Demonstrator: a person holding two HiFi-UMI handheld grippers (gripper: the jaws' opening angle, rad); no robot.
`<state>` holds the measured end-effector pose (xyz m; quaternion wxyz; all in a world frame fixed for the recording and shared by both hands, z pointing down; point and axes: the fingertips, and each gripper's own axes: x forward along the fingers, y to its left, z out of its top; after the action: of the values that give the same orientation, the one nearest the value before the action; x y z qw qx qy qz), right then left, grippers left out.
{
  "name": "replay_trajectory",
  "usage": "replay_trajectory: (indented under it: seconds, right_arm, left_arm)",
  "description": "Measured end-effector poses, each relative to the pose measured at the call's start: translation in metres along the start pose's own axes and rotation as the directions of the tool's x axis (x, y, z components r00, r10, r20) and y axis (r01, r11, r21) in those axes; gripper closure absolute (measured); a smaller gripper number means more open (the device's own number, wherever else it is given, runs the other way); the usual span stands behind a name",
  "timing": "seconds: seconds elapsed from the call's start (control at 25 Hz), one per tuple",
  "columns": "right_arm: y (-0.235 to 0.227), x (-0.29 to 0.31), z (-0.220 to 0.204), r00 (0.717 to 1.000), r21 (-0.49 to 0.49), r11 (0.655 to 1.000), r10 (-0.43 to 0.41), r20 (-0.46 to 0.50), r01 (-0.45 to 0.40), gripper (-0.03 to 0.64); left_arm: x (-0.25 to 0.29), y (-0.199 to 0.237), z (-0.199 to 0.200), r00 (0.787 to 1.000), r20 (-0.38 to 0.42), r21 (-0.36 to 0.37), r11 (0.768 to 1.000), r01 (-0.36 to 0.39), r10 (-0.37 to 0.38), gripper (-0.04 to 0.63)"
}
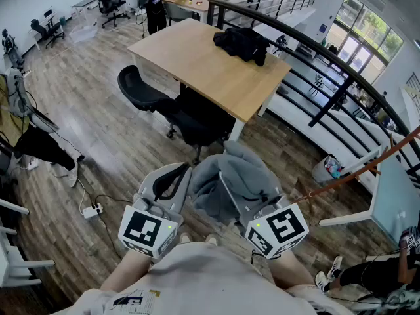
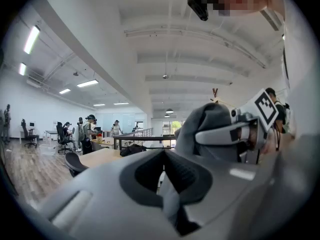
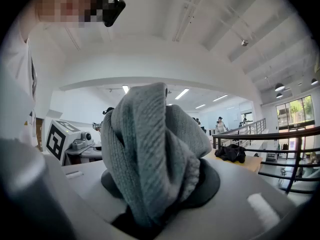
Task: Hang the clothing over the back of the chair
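Closest in, the right gripper [image 1: 231,188] had its jaws clamped on a thick bunch of the grey knit clothing [image 1: 246,176], which bulged up between the pads and hid most of them in the right gripper view. The left gripper [image 1: 182,170] was held level just beside it, touching the cloth's edge. Its jaws were drawn together, and whether a thin fold lay between them could not be told. The clothing was up in the air in front of the person, not on the chair. Beyond and below stood the black office chair [image 1: 190,113], nothing over its back, at the near edge of the wooden worktop [image 1: 197,58]. A black garment [image 1: 243,43] lay on the worktop's far side, with a dark railing [image 1: 315,44] behind.
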<state>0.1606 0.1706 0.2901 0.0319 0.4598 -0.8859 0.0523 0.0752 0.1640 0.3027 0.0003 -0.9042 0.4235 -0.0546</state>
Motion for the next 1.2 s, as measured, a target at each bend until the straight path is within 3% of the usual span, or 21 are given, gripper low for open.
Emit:
replay_trajectory:
  seconds: [0.36,0.92,1.2]
  right_arm:
    - [0.006,0.002,-0.008,0.998,-0.007,0.999,0.043,-0.039,-0.043,0.425]
    - [-0.003,-0.009,-0.016,0.998,-0.037,0.999,0.023,-0.065,-0.026,0.42]
    - [-0.005,-0.02,-0.019,0.997,-0.035,0.998,0.044,-0.071,-0.046,0.42]
  left_arm:
    - [0.003,-0.002,-0.005,1.0,-0.009,-0.008,1.0,0.003,-0.003,0.594]
    - [0.007,-0.021,-0.006,0.999,-0.022,0.009,1.0,0.028,-0.028,0.594]
    - [0.006,-0.03,-0.01,0.999,-0.04,0.008,1.0,0.005,-0.005,0.594]
